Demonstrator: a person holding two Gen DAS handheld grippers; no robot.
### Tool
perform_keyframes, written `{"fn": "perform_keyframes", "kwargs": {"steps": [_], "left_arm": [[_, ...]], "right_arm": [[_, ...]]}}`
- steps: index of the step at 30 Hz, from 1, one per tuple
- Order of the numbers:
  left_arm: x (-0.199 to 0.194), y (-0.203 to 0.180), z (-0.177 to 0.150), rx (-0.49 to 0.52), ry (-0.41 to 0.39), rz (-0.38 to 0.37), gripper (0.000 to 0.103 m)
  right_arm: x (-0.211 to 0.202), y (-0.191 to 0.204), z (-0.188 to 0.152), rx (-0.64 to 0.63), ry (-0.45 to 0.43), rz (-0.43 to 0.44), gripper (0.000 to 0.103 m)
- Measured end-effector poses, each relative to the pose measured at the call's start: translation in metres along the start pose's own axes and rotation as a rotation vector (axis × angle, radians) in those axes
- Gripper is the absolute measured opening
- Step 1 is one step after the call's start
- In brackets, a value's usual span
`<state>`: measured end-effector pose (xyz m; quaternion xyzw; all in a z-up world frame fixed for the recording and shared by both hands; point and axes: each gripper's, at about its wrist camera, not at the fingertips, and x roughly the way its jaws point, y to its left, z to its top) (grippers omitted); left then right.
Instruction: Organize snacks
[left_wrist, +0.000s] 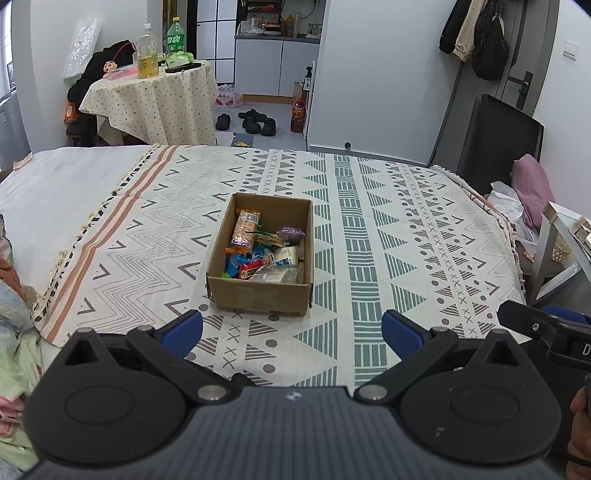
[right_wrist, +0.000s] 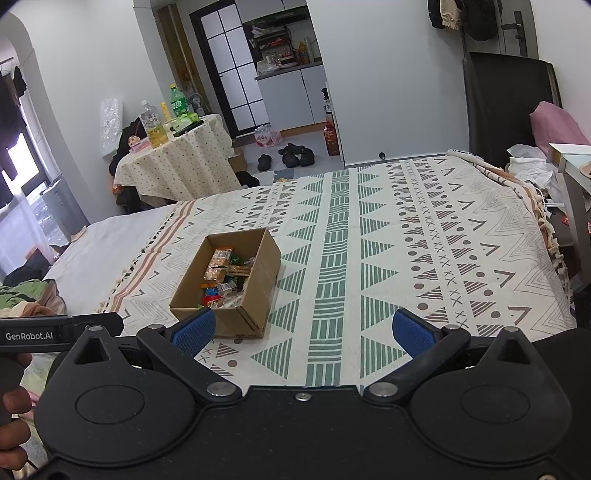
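Observation:
An open cardboard box stands on a patterned blanket over a bed. Inside lie several wrapped snacks, heaped together. My left gripper is open, hanging just in front of the box with nothing between its blue pads. My right gripper is also open and empty; the box sits ahead to its left, near the left pad. The right gripper's body shows at the left wrist view's right edge, and the left gripper's body at the right wrist view's left edge.
A round table with a dotted cloth carrying bottles stands beyond the bed. Shoes lie on the floor. A dark panel and a pink pillow sit at the right. Rumpled bedding is at the left.

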<state>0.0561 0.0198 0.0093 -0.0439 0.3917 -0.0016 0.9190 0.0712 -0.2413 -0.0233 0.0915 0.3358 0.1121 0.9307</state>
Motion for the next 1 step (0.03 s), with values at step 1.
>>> {"fn": "perform_keyframes", "kwargs": {"steps": [1], "left_arm": [[0.0006,-0.0002,-0.0002,-0.001,0.002,-0.002,0.103]], "right_arm": [[0.0001,-0.0003,-0.0001,0.001,0.001,0.0,0.103]]}}
